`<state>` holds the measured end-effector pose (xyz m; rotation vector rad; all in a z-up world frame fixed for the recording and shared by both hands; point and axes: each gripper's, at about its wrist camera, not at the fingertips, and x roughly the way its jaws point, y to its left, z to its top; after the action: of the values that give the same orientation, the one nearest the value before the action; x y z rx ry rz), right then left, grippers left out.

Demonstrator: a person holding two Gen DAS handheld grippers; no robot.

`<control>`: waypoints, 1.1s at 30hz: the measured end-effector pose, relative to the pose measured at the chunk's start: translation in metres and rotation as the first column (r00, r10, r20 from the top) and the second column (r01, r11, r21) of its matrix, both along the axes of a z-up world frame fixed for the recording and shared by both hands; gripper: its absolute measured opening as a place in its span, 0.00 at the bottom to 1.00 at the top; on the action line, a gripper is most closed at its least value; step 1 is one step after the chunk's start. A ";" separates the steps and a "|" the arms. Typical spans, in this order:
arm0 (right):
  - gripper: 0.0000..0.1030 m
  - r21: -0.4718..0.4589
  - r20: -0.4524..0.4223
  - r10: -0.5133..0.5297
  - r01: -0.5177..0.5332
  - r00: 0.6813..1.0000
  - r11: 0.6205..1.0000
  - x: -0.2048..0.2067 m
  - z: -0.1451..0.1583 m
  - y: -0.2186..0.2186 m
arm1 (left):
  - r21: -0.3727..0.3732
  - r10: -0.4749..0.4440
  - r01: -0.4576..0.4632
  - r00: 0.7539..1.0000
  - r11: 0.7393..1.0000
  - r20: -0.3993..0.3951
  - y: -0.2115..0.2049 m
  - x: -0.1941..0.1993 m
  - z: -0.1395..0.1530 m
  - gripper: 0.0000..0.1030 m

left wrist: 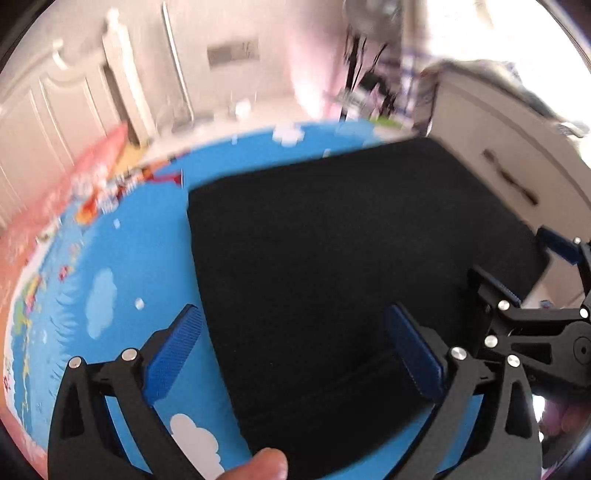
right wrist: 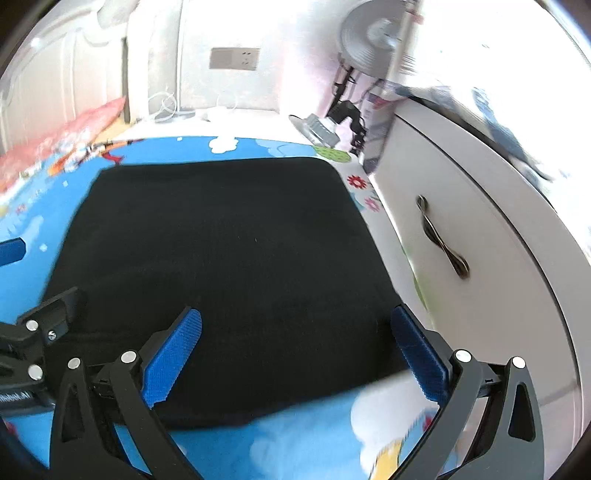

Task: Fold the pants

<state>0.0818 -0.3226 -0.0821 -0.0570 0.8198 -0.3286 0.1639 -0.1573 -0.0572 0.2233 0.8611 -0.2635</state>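
The black pants (left wrist: 351,258) lie folded into a flat rectangle on a blue cartoon play mat (left wrist: 122,266). My left gripper (left wrist: 295,317) is open and empty, hovering over the near left edge of the pants. My right gripper (right wrist: 299,317) is open and empty over the near right part of the pants (right wrist: 229,258). The right gripper also shows in the left wrist view (left wrist: 517,277), and the left gripper shows at the left edge of the right wrist view (right wrist: 29,328).
A white cabinet (right wrist: 480,240) with a metal handle (right wrist: 443,240) stands right beside the pants. A fan (right wrist: 373,33) and its stand sit at the far wall. A red-pink mat edge (right wrist: 59,136) lies far left. The blue mat (right wrist: 295,443) extends toward me.
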 end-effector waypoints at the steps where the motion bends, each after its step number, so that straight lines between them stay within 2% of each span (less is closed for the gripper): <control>1: 0.96 0.020 0.006 -0.022 0.022 1.000 1.000 -0.007 0.004 -0.002 | -0.028 -0.012 0.013 1.000 1.000 0.025 -0.001 -0.008 0.007 0.98; 2: 0.96 0.037 0.012 -0.043 0.043 0.999 0.998 -0.014 0.008 -0.003 | -0.050 -0.021 0.023 0.999 0.998 0.031 -0.002 -0.012 0.010 0.98; 6: 0.96 0.082 0.039 -0.105 0.102 0.994 0.991 -0.037 0.020 -0.011 | -0.040 -0.020 0.021 1.000 0.999 0.016 -0.012 -0.024 0.014 0.98; 10: 0.96 0.072 0.042 -0.118 0.115 0.992 0.991 -0.046 0.023 -0.015 | -0.125 -0.033 0.028 0.999 0.992 -0.040 -0.011 -0.026 0.018 0.98; 15: 0.96 0.075 0.050 -0.134 0.130 0.990 0.989 -0.053 0.027 -0.015 | -0.156 -0.050 0.048 0.999 0.987 -0.008 -0.014 -0.038 0.031 0.98; 33: 0.96 0.084 0.068 -0.130 0.124 0.989 0.989 -0.055 0.034 -0.014 | -0.159 -0.079 0.078 0.997 0.984 0.006 -0.017 -0.039 0.035 0.98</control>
<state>0.0268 -0.3363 -0.0481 0.0815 0.7641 -0.4157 0.1251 -0.1742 -0.0217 0.1085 0.8282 -0.4042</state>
